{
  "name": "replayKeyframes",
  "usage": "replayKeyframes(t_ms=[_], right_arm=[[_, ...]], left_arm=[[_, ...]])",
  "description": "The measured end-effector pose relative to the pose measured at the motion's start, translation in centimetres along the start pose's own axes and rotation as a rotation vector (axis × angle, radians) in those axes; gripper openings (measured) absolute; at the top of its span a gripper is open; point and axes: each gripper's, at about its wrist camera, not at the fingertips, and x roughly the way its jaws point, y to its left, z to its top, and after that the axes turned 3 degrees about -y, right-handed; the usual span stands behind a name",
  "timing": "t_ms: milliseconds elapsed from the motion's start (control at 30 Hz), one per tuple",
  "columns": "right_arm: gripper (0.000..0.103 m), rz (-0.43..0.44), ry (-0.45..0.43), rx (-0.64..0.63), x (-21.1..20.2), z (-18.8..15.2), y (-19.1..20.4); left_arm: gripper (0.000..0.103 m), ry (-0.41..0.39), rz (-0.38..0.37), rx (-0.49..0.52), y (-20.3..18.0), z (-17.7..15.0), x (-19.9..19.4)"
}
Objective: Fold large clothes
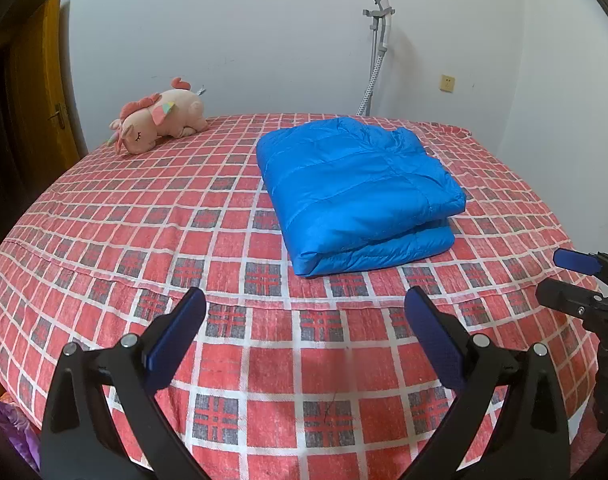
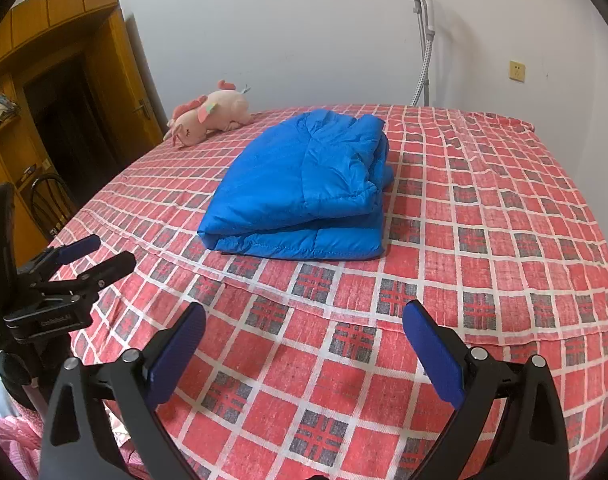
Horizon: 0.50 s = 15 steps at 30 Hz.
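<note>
White walls stand behind the bed (image 1: 104, 240) with its red checked sheet. On it the blue jacket (image 1: 356, 192) lies already folded in a thick packet, nearer the far edge than the near one, its long side running away from me. My left claw (image 1: 304, 320) and right claw (image 2: 304, 328) both hang wide apart and empty above the near edge. From the left claw the jacket lies ahead and a little right; from the right claw, ahead and a little left. Neither looks clearly nearer. A plush toy (image 1: 160, 120) rests by the far left corner.

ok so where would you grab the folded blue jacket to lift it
Grip the blue jacket at its rounded folded edge nearest the grippers, coming in low from the front. There the layers join in one thick roll; the far right side shows loose bunched ends.
</note>
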Motion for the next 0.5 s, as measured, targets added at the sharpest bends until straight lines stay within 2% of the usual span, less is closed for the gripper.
replayKeyframes(t_ms=[500], right_arm=[[0.099, 0.000, -0.001, -0.004, 0.03, 0.00, 0.04]], left_arm=[[0.099, 0.002, 0.000, 0.004, 0.00, 0.01, 0.15]])
